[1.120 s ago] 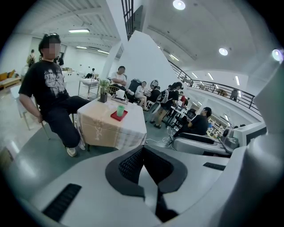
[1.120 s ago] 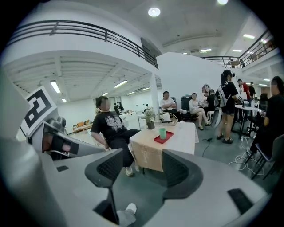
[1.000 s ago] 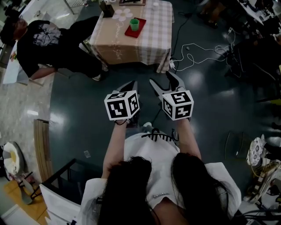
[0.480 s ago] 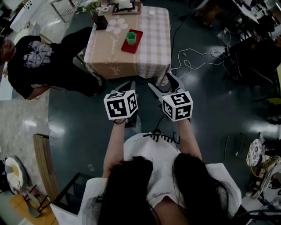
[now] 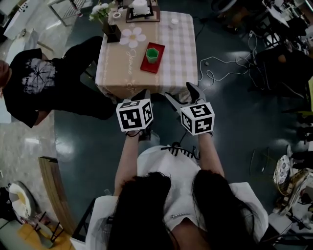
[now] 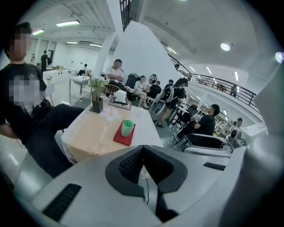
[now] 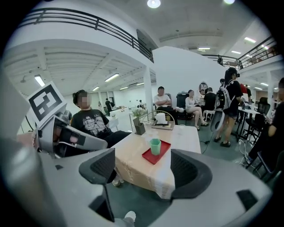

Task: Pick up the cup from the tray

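Note:
A green cup [image 5: 152, 53] stands upright on a red tray [image 5: 157, 63] on the checked table [image 5: 178, 53], also seen as cup [image 6: 128, 127] on tray [image 6: 122, 138] and cup [image 7: 155, 146] on tray [image 7: 148, 156]. Both grippers hover over the floor short of the table's near edge, well apart from the cup. My left gripper [image 5: 145, 94] [image 6: 143, 151] has its jaws pressed together, empty. My right gripper [image 5: 181, 93] [image 7: 146, 170] has its jaws wide and still opening, with nothing between them.
A seated person in black [image 5: 39, 83] is left of the table. A flower pot [image 5: 111, 29], a tissue holder [image 5: 142, 9] and a small white cup [image 5: 174, 21] stand at the table's far end. Cables [image 5: 220, 63] lie on the floor at right.
The table with the cup has come closer and lower in the head view. The right gripper's jaws have spread wider. The left gripper stays as it was.

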Available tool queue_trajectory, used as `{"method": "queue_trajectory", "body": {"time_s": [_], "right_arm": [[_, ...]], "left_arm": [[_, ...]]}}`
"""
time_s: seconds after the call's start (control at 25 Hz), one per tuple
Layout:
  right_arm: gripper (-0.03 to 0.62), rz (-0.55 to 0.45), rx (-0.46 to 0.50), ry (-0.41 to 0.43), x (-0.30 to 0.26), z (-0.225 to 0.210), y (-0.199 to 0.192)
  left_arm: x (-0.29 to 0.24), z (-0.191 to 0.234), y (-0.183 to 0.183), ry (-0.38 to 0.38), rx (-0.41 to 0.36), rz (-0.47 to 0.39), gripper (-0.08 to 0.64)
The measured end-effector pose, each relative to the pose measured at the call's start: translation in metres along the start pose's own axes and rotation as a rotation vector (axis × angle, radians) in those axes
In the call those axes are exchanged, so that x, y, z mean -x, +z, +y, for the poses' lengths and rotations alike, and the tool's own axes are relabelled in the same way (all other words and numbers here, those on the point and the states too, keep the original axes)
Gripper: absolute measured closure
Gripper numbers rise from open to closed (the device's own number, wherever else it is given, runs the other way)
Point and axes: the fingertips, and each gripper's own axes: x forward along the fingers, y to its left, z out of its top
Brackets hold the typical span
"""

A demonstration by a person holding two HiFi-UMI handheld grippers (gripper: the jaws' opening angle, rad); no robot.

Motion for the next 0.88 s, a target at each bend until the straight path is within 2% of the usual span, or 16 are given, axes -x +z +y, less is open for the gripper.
{"method": "queue_trajectory", "body": {"time_s": [0.36, 0.88], "right_arm": [[0.211, 0.015, -0.002, -0.043, -0.052, -0.012, 0.027], [0.19, 0.077, 0.049, -0.024, -0.128, -0.024, 0.047]], "left_arm": [[-0.023, 0.034, 0.043, -0.025, -0.023, 0.005, 0.554], [-0.055, 0.083, 0.076, 0.015, 0.029, 0.02, 0.554]]}}
